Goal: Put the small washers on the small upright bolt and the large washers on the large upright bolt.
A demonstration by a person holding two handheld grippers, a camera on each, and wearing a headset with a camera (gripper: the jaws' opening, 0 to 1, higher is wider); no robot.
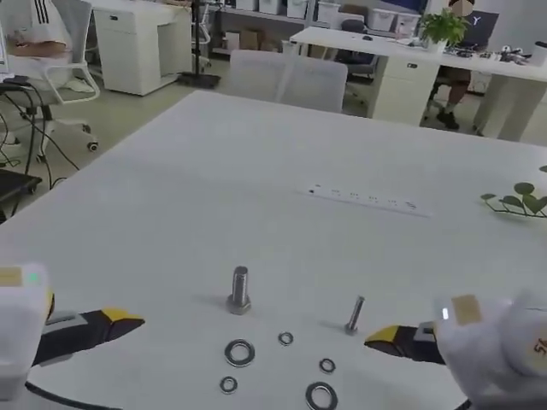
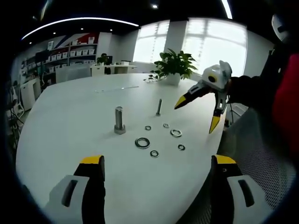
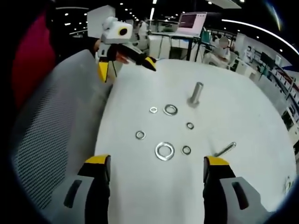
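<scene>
The left tongs [image 2: 156, 161] and right tongs [image 3: 156, 160] gape wide, empty. The washers [image 1: 229, 352] lie flat on the counter [image 1: 256, 171] before the bolts [image 1: 239, 289]; best come in low, pinching one rim.

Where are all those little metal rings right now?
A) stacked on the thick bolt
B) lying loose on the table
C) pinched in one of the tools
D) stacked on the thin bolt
B: the washers lie loose on the table near the bare large bolt and small bolt; the left tool and right tool are open, holding nothing.
</scene>
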